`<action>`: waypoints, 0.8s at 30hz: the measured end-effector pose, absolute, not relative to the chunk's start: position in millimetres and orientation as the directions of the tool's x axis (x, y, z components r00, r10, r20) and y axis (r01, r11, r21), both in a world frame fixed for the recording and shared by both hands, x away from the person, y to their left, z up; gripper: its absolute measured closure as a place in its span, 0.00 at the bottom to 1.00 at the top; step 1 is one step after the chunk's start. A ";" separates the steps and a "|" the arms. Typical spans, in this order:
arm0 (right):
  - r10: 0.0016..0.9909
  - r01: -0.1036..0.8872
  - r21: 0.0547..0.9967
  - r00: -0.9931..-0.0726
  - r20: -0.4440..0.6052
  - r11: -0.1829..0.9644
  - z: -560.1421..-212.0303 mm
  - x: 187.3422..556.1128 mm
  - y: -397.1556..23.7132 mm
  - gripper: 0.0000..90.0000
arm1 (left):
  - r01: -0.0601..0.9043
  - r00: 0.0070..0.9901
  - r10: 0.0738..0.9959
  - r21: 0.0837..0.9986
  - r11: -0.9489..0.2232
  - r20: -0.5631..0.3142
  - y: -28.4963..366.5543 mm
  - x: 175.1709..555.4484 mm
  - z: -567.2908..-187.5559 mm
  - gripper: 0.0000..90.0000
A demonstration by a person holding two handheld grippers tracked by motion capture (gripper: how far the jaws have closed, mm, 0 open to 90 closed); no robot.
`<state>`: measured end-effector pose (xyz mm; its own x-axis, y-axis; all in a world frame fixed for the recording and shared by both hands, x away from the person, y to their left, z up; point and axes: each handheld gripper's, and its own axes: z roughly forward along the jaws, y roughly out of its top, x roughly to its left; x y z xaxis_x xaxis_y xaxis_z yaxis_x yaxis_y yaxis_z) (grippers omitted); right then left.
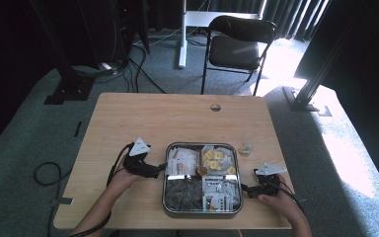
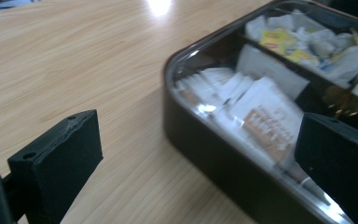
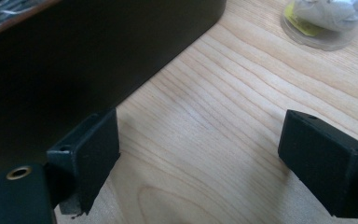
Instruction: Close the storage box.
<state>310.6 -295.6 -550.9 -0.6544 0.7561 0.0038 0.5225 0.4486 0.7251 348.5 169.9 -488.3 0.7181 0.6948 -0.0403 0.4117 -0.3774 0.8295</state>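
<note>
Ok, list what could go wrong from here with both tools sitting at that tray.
1. The left tool is open at the tray's left wall, one jaw over the white packets; closing could pinch packets rather than the rim.
2. The right tool is open beside the tray's right wall, so an uneven lift might tilt the tray and spill the loose contents.
3. The small clear cup stands near the right tool; a sideways swing could knock it.
</note>
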 end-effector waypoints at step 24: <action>0.756 0.523 0.725 -0.654 0.004 0.448 -551.0 310.7 -295.6 0.13 | 0.508 0.589 0.806 0.803 -0.313 -0.058 244.8 326.4 -523.4 0.01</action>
